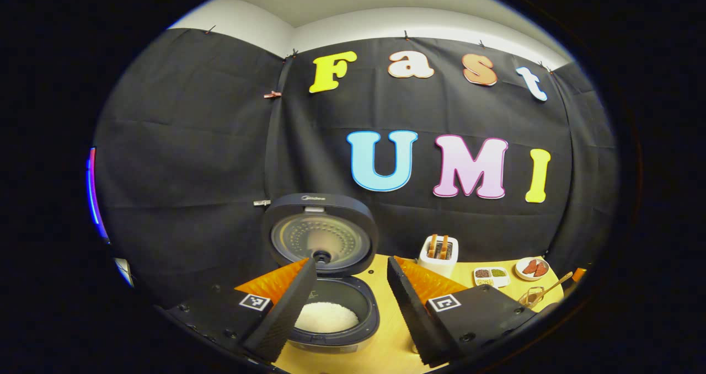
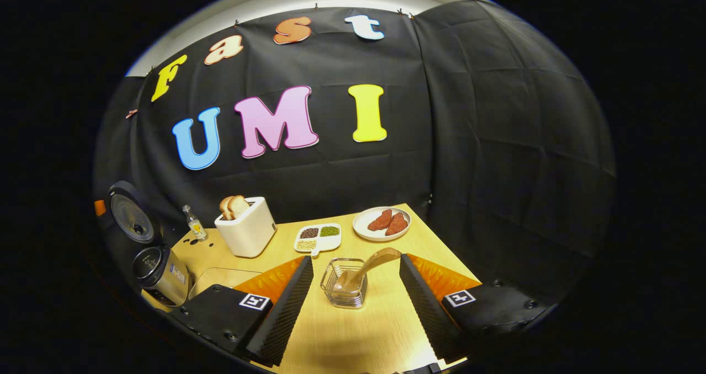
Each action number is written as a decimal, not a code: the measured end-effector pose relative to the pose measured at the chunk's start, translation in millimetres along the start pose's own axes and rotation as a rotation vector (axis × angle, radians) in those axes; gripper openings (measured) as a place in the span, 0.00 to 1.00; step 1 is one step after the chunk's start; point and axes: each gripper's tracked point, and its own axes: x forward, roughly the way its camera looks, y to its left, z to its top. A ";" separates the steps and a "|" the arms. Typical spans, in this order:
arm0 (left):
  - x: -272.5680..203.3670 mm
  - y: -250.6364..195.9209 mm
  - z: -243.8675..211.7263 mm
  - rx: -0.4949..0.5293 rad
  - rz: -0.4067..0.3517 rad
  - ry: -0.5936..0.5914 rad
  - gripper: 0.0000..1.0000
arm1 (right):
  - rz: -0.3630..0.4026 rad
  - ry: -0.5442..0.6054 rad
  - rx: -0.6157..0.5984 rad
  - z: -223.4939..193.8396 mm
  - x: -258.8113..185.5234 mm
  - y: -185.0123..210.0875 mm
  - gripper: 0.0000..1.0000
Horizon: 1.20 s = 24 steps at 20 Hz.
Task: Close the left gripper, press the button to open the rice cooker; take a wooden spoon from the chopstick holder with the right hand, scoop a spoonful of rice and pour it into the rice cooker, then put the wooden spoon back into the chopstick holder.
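The rice cooker [image 1: 331, 330] stands with its lid [image 1: 322, 236] raised, and white rice [image 1: 325, 316] lies in its pot. My left gripper [image 1: 352, 263] hangs open just in front of the cooker, holding nothing. In the right gripper view the cooker [image 2: 160, 277] sits at the far left. The wooden spoon [image 2: 380, 255] rests bowl-down in the wire chopstick holder [image 2: 336, 297], its handle leaning right. My right gripper [image 2: 357, 261] is open, with the holder a little ahead between its fingers and touching neither. The holder [image 1: 530, 297] is also at the far right of the left gripper view.
On the wooden table [image 2: 353, 335] stand a white toaster [image 2: 246, 228] with bread, a small bottle [image 2: 194, 223], a divided dish of grains [image 2: 318, 237] and a plate of red meat [image 2: 381, 223]. The toaster [image 1: 438, 255] stands right of the cooker. Black cloth walls close the back and sides.
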 end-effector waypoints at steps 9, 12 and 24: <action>-19.8 -67.9 -36.4 0.028 0.025 0.101 0.95 | 0.027 0.091 0.097 -34.8 56.1 -23.6 0.99; -27.5 -76.6 -54.9 0.024 0.038 0.161 0.96 | 0.029 0.121 0.138 -42.2 77.4 -24.9 0.99; -71.6 -66.0 -114.1 -0.064 0.165 0.334 0.96 | 0.036 0.151 0.236 -53.5 142.6 -8.6 0.70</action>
